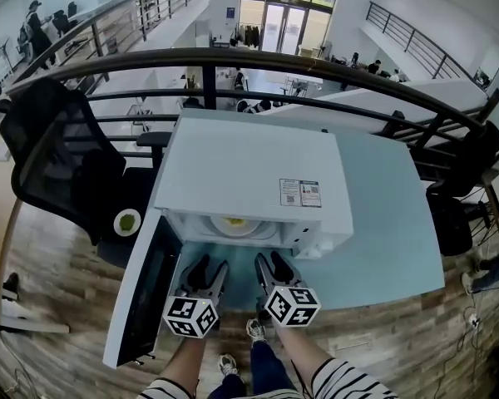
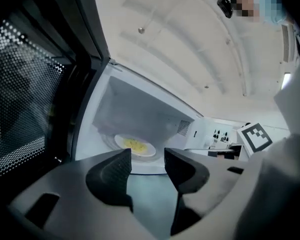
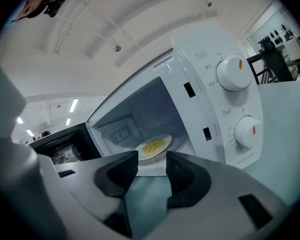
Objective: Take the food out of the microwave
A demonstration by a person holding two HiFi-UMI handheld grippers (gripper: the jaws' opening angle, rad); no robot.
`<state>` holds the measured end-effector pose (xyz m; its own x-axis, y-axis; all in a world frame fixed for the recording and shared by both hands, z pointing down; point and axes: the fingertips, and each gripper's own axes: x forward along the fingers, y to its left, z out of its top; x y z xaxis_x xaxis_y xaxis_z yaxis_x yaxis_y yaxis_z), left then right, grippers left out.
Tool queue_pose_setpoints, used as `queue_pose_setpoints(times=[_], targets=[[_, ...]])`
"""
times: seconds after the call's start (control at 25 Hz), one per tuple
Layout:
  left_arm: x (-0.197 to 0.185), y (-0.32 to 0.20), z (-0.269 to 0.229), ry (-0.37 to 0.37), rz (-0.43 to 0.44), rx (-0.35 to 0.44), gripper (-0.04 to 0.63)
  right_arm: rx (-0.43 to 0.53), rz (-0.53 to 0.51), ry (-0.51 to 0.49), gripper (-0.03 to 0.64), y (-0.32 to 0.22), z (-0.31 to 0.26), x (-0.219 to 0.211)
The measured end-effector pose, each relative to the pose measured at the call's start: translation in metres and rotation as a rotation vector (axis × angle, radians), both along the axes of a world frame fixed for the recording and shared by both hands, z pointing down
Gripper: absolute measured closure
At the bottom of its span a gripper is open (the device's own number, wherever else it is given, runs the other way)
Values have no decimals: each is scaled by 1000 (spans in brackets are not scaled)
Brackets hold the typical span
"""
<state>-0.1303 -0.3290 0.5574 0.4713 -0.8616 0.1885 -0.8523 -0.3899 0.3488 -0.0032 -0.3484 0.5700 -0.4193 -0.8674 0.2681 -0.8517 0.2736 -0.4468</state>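
Note:
A white microwave [image 1: 249, 177] stands on a pale blue table [image 1: 382, 223] with its door [image 1: 141, 298] swung open to the left. Inside, a white plate of yellow food [image 1: 233, 223] rests on the turntable. My left gripper [image 1: 209, 266] and right gripper [image 1: 270, 263] hang side by side just in front of the opening, short of the plate. In the left gripper view the plate [image 2: 135, 145] lies beyond the open left gripper [image 2: 147, 156]. In the right gripper view the plate [image 3: 154, 146] shows past the open right gripper [image 3: 152, 159]. Nothing is between either pair of jaws.
The open door [image 2: 25, 99] stands close on the left. Two control knobs [image 3: 232, 73] sit on the microwave's right front. A black office chair [image 1: 58, 165] stands left of the table, with a small round green-topped thing [image 1: 127, 220] beside it. A dark railing [image 1: 258, 61] runs behind.

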Motion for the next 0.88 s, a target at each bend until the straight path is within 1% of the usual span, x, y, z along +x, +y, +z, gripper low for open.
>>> queue_pose_setpoints(times=[0.2,0.4,0.6,0.76,0.88], targets=[[1,-24,7,-22,-5,8,407,11,17,-6,434,-25,5,-6],[-4,-49,11,-44,-10,15,407,17,39,17,434,-46,9,-10],[-11,-71,14,-64,-25,8,407,27,53,-20,434,-59,12,-17],[-11,-87,13,-70,-18,8,407,29,46,3,434,-70,14,-23],[-12,-97,14,-80,-27,-10,407,23,50,10,434,-79,14,-25]])
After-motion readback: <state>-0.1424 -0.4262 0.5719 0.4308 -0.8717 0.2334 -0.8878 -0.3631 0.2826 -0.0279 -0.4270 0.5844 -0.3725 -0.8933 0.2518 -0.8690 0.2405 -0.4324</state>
